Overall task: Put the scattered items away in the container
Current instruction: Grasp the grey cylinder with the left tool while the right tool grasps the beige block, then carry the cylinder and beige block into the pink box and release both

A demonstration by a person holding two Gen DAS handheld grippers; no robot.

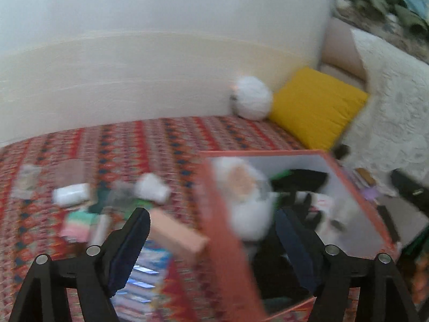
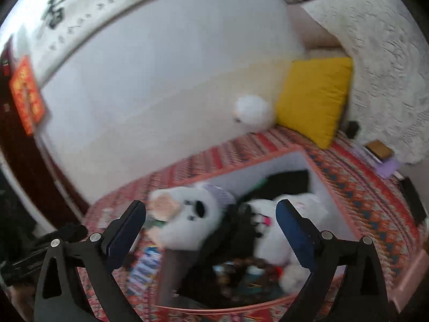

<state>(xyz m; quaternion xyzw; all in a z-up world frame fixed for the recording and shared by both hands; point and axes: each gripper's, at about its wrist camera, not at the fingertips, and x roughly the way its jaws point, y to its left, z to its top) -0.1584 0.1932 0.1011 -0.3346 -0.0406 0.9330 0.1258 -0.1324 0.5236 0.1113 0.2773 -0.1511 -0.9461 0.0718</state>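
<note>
Left fingers: the left gripper point(image 1: 213, 226) has its two dark fingers spread wide with nothing between the pads; the orange wall of the box crosses the gap.
Right fingers: the right gripper point(image 2: 210, 221) is also spread wide and holds nothing; the plush toy lies in the gap beyond the tips.
Container: an orange box point(image 1: 356, 187) with white inner walls sits on the patterned cover point(image 1: 112, 145), ahead of and partly between the left fingers.
Plush toy: a white plush toy point(image 2: 195, 214) lies in the box; its long axis runs across the right gripper's gap, face toward the left finger, body point(image 2: 284, 230) toward the right finger.
Other box contents: dark fabric point(image 2: 289, 179) beyond the toy, and a string of brown beads point(image 2: 249, 268) nearer than the tips.
Scattered items: blurred white packets point(image 1: 71, 193) and small pastel things lie on the cover, beyond and outside the left gripper's left finger; a flat peach box point(image 1: 178, 234) lies just inside that finger.
Background: a white fluffy ball point(image 1: 250, 98) touches a yellow cushion point(image 1: 316, 107), far beyond the fingertips.
</note>
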